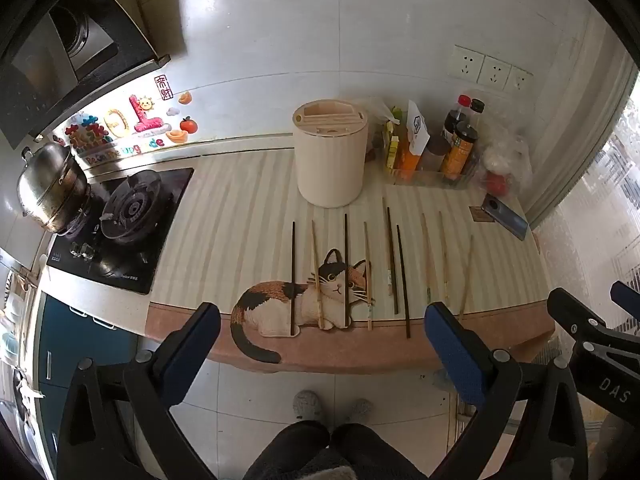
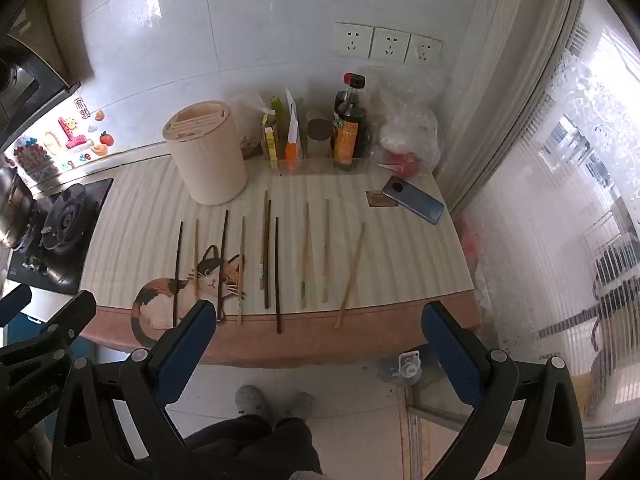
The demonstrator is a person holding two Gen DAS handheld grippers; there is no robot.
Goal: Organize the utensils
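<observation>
Nearest, the left gripper (image 1: 322,334) and the right gripper (image 2: 320,332) hang over the counter's front edge, tilted steeply down with jaws spread wide and empty, apparently poised for a first pick. Beyond them the chopsticks (image 2: 277,276) lie in a spaced row on the cat mat (image 2: 132,216), likely laid out for single grabs. Behind stands the round holder (image 2: 206,152), probably their destination.

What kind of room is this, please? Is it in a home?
Most likely a small home kitchen. A gas stove with a steel pot sits at the left of the counter, sauce bottles stand against the tiled wall, and chopsticks lie in a row before a cream utensil holder.
</observation>
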